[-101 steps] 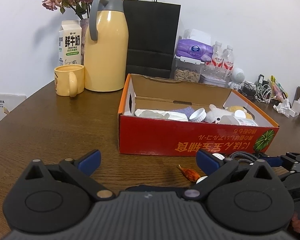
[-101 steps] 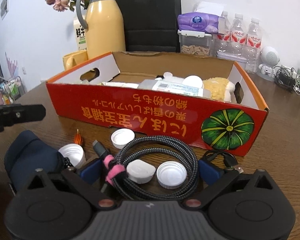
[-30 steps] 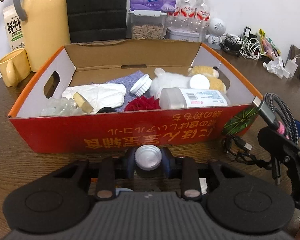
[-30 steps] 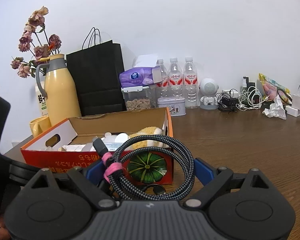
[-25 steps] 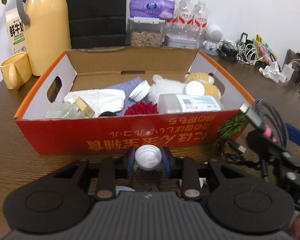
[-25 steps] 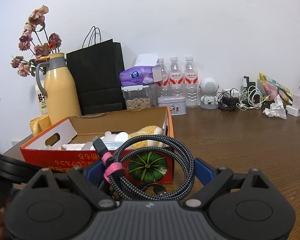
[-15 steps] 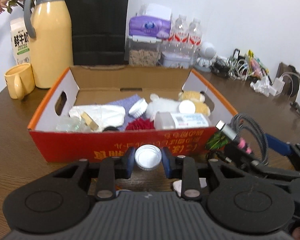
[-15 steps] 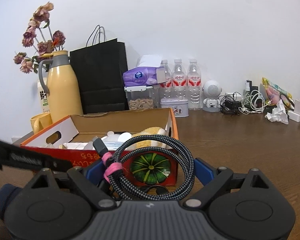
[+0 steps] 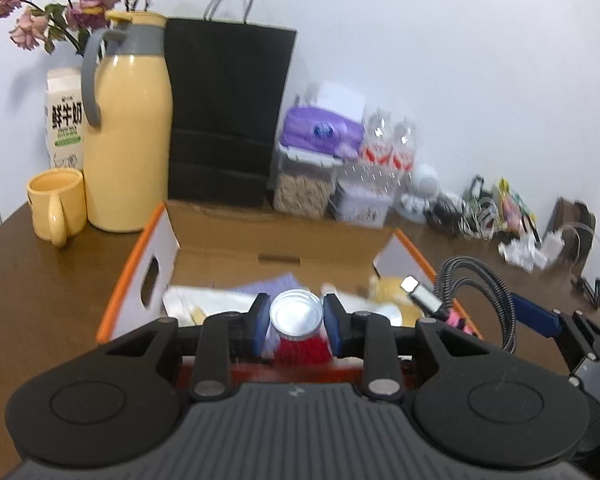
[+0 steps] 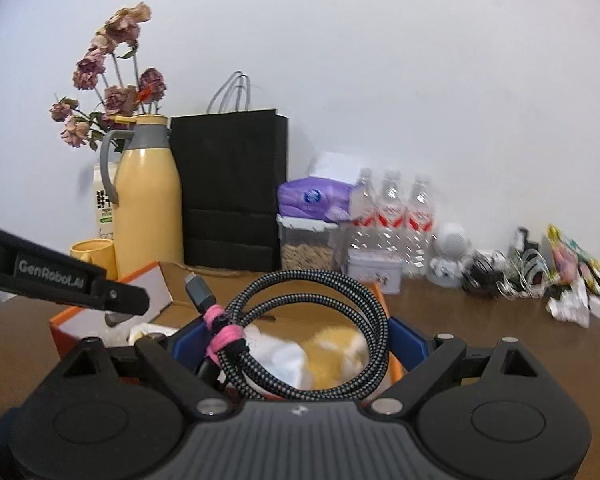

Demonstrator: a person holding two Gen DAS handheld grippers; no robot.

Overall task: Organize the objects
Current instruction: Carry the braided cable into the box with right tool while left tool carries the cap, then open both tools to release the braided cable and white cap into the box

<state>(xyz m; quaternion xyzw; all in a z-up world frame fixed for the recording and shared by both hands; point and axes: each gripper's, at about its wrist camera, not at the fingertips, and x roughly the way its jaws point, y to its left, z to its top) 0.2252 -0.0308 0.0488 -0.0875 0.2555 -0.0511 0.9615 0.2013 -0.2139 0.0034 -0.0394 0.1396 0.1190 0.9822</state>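
Left gripper [image 9: 296, 318]: pinching a white bottle cap [image 9: 297, 315] between blue pads, held above the near wall of the box.
Right gripper [image 10: 300, 344]: spread wide yet pressing on a coiled braided cable [image 10: 312, 336]; pink tie on the coil's left side, silver plug sticking up.
Cable position: over the right end of the box, near its orange rim.
Cardboard box [image 9: 160, 248]: open, on the brown table [image 9: 40, 280], toward the far edge; white cloth, purple cloth, plush toy and something red inside, blurred.
Far left corner of table: yellow mug [image 9: 56, 206], yellow thermos [image 9: 128, 148], milk carton [image 9: 64, 120], dried flowers.
Far edge: black paper bag [image 9: 228, 116], tissue pack, water bottles, tangled cords.
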